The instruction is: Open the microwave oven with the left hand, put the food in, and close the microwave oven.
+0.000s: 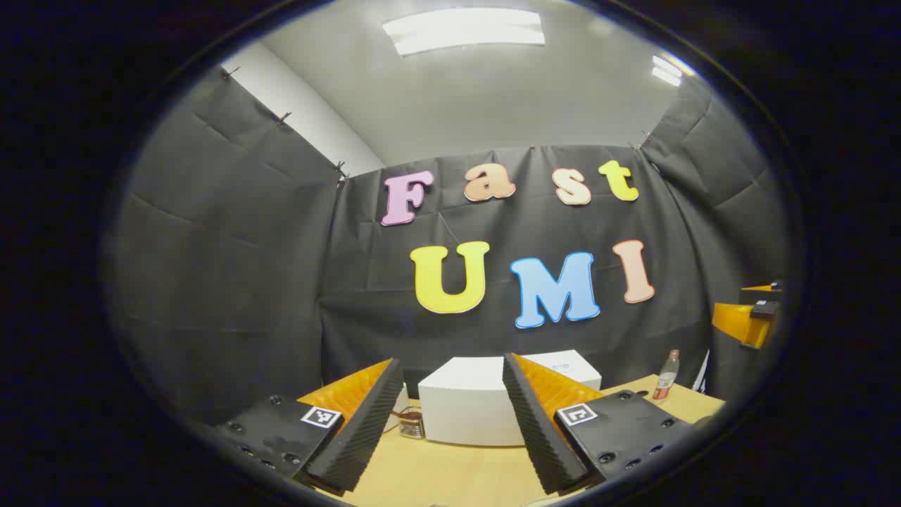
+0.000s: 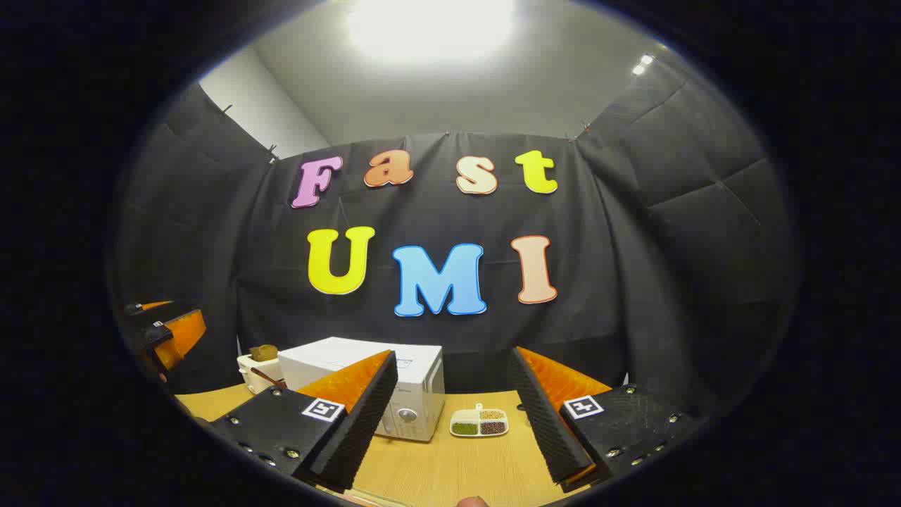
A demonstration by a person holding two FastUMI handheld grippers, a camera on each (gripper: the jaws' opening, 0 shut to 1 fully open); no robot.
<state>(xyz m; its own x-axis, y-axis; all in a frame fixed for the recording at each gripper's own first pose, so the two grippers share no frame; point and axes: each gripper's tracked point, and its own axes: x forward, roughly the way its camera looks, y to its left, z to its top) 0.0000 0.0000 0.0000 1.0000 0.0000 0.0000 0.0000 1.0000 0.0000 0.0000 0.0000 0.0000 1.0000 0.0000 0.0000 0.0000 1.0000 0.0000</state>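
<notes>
A white microwave oven [image 1: 464, 408] stands on the wooden table [image 1: 450, 475], straight ahead of my left gripper [image 1: 450, 374], which is open with nothing between its fingers and held back from the oven. In the right gripper view the microwave oven [image 2: 422, 380] shows its front with a round knob, and its door looks shut. To its right lies a small white divided dish of food [image 2: 479, 422], holding green, brown and pale grains. My right gripper [image 2: 452, 366] is open and holds nothing, above the near part of the table [image 2: 450, 468].
A bottle with a red label [image 1: 666, 375] stands at the table's right rear. A small white toaster with bread [image 2: 257, 366] sits left of the oven. A small metal object [image 1: 412, 424] rests by the oven's left corner. Black cloth walls close in the booth.
</notes>
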